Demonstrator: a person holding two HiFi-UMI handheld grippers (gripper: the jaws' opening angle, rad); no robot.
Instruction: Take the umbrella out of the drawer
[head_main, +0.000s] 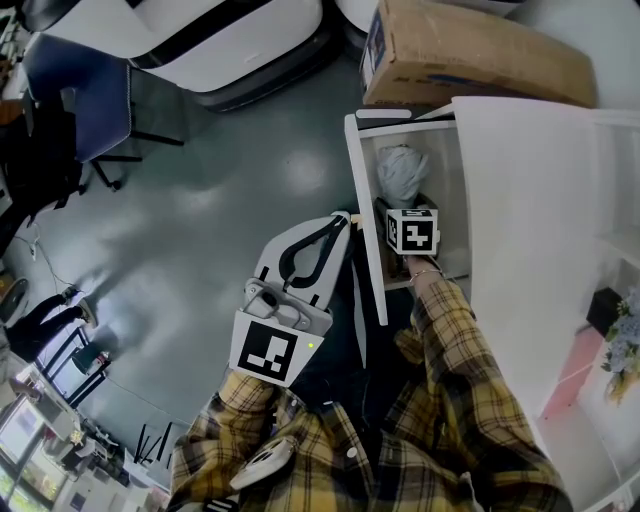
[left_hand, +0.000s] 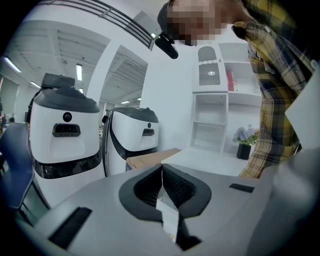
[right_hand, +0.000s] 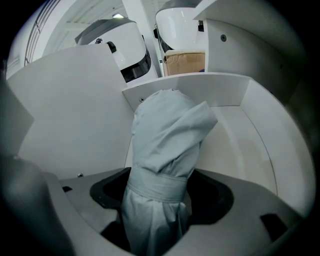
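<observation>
A folded pale grey umbrella (head_main: 401, 172) stands in the open white drawer (head_main: 366, 230), wrapped by its strap. My right gripper (head_main: 400, 205) reaches down into the drawer and is shut on the umbrella (right_hand: 167, 135) around its strapped middle; the fabric fills the gap between the jaws of the right gripper (right_hand: 160, 192). The drawer's white walls (right_hand: 235, 100) surround it. My left gripper (head_main: 338, 222) hovers outside the drawer front, over the floor, with its jaws shut together. In its own view the left gripper (left_hand: 161, 170) holds no part of the umbrella and points away at the room.
The white cabinet (head_main: 530, 220) fills the right side, with a cardboard box (head_main: 470, 50) beyond it. White robot machines (head_main: 220, 40) and a blue chair (head_main: 80, 100) stand across the grey floor (head_main: 200, 220). A flower pot (head_main: 620, 350) sits low at right.
</observation>
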